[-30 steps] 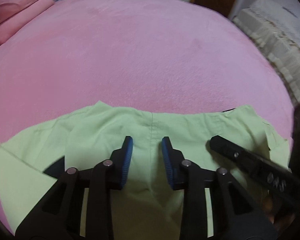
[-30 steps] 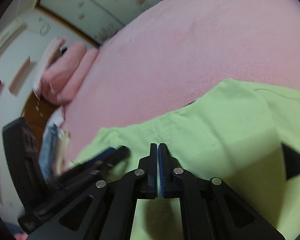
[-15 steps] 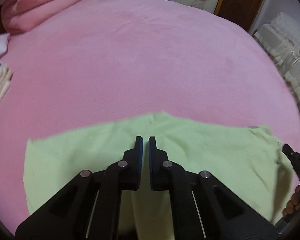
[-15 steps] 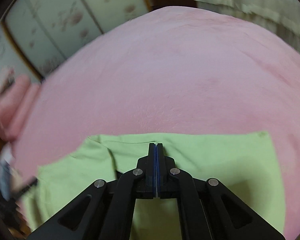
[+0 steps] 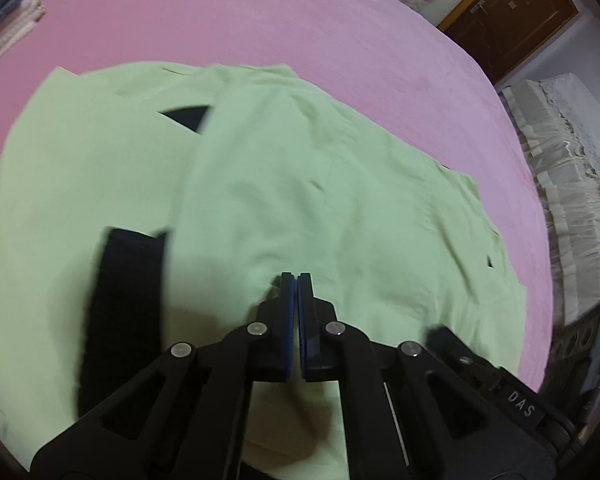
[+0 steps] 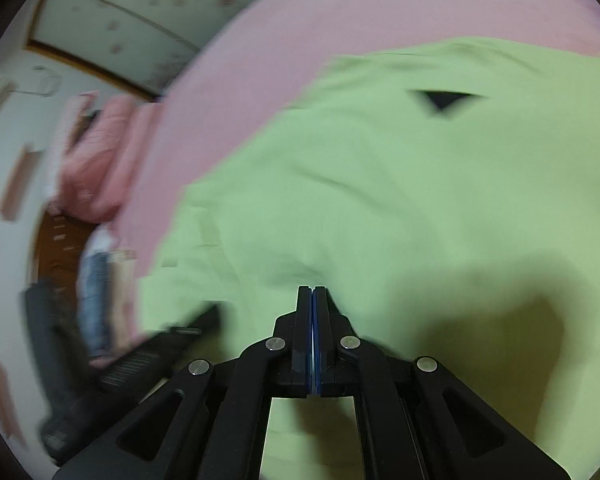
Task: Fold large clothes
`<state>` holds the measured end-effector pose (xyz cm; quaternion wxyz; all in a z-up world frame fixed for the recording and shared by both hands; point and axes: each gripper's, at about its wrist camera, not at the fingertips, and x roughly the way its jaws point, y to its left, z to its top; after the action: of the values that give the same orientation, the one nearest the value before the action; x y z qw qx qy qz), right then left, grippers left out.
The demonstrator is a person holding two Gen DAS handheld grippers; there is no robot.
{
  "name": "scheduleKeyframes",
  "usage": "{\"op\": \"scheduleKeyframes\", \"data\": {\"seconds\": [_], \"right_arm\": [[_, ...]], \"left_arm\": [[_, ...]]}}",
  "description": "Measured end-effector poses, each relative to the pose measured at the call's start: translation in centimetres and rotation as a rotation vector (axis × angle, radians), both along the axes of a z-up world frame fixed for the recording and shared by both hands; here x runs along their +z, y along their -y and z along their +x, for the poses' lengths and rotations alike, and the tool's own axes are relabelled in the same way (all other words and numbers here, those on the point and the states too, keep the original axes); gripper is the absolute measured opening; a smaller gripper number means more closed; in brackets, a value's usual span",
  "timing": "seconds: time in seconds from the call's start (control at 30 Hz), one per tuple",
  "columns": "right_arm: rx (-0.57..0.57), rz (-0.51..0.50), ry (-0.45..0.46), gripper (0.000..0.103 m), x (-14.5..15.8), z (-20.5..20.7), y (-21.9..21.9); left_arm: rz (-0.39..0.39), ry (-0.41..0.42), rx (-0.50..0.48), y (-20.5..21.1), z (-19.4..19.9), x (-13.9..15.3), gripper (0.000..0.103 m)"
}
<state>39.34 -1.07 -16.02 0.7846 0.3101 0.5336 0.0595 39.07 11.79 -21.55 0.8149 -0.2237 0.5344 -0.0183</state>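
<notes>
1. Lying spread across a pink bed [image 5: 340, 28], a light green garment [image 5: 340, 200] is filling most of both wrist views, with one layer folded over another and small dark triangular gaps [image 6: 440, 100] showing between the folds.
2. Reaching down over the near edge of the cloth, the left tongs [image 5: 297, 280] are standing with their blue-lined pads pressed together; green fabric is bunching right at the tips, though whether any of it is pinched between the pads cannot be told.
3. Sitting just as tightly closed in the blurred right wrist view, the right tongs [image 6: 312, 292] are meeting the cloth at a raised crease, and again the picture is not showing whether fabric is caught.
4. Crossing the garment left of the left tongs, a broad black band [image 5: 120, 312] is lying blurred; what it is cannot be told.
5. Showing at the lower right of the left wrist view, the other black tool is carrying white letters [image 5: 520, 402] reading "DAS"; no other writing is legible.
6. Framing the scene are folded clothes [image 5: 8, 28] stacked at the bed's far left corner, a brown wooden door [image 5: 512, 12] beyond the bed, a cream ruffled cover [image 5: 572, 200] at the right, and pink bedding [image 6: 96, 168] piled near floral wall panels [image 6: 140, 12].
</notes>
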Motion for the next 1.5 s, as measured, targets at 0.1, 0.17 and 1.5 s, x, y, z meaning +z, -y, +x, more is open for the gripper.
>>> {"op": "scheduleKeyframes", "data": {"seconds": [0.1,0.17,1.5], "right_arm": [[-0.048,-0.08,0.015,0.0,0.0,-1.8,3.0],[-0.054,-0.243,0.011,0.0,0.7,-1.9,4.4],[-0.032,-0.16,-0.062,0.027,3.6,-16.2,0.2]], "left_arm": [[-0.04,-0.044,0.083,-2.2,0.7,-0.3,0.001],[-0.059,-0.045,0.101,-3.0,0.4,0.2,0.001],[0.18,-0.121,-0.188,-2.7,-14.6,3.8,0.001]]}}
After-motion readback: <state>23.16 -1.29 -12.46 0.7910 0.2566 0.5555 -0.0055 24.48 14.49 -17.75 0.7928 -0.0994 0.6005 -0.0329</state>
